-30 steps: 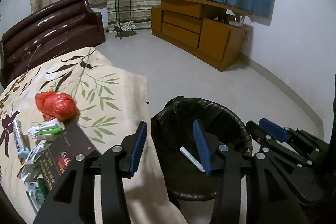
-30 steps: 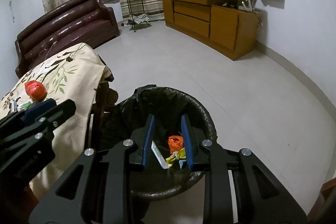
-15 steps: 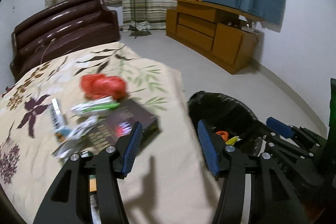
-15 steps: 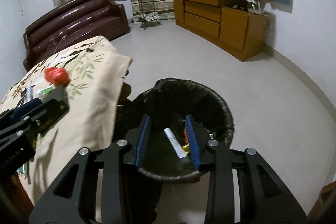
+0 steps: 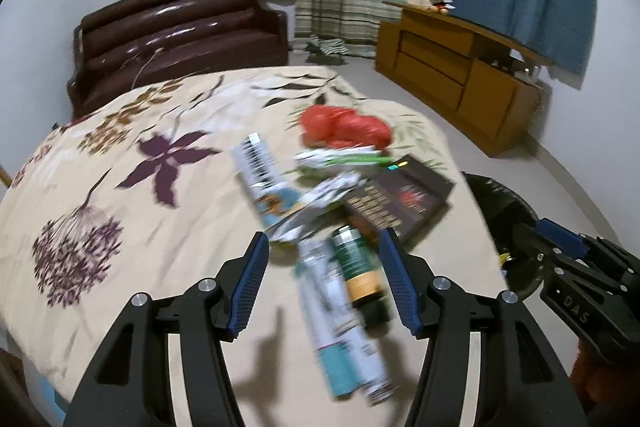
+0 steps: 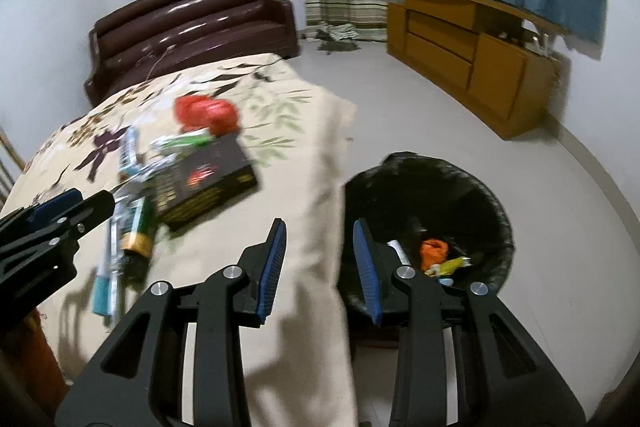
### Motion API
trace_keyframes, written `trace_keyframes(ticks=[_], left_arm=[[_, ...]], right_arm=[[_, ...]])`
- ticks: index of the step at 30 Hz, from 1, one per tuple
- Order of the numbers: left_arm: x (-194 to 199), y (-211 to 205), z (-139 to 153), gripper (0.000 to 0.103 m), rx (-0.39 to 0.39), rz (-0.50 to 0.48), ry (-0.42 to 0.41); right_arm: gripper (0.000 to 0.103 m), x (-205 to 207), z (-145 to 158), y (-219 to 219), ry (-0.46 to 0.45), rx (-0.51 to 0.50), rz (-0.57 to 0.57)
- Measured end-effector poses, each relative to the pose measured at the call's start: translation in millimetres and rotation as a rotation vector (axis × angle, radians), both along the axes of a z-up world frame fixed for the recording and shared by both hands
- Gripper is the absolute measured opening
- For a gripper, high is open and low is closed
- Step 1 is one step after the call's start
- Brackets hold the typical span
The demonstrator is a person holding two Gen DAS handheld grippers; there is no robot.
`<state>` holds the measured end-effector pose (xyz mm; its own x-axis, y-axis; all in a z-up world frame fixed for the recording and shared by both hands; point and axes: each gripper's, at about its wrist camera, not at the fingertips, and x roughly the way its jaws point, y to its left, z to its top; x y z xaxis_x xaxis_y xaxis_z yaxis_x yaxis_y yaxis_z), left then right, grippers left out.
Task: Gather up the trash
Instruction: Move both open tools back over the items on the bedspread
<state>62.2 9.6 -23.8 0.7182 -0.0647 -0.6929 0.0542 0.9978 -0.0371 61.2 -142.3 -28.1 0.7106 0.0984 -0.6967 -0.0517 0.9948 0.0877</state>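
Both grippers are swinging away from the bin and over toward the trash pile since a second ago; the left one was looking down into the bin back then and is now hanging right over the pile.

Biggest thing in view: the desk (image 5: 132, 227), which is wearing a cream flowered cloth that's drooping over the edge next to the black-bagged bin (image 6: 496, 203) on the floor. The bin is already holding a white stick, an orange scrap (image 6: 434, 249) and some yellow-green bits.

On the cloth, a dark flat box (image 5: 400, 195) is lying near the bin-side edge, with a crumpled red bag (image 5: 346, 127) sitting just behind it. A white and teal tube (image 5: 340, 319) and a green and orange can (image 5: 356, 267) are lying side by side, touching, with crumpled wrappers (image 5: 316, 203) piling up between them and the box. It's all a bit blurry.

The left gripper (image 5: 322, 285) is hovering with jaws spread wide around the tube and can, gripping nothing. The right gripper (image 6: 320, 259) is hanging over the cloth's edge beside the bin, jaws apart and empty too.
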Motion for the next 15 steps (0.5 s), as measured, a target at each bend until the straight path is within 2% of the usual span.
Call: trace_keyframes(ticks=[7,15], left_arm=[[-16,20,-12,0.057,-0.016,0.022,0.033],[-26,19,-25,0.057,-0.018,0.006,0.052]], right_arm=[[0.034,-7,-1,24,0.01,-0.012,0.035],[0.034,-16,-3,25,0.018,-0.015,0.016]])
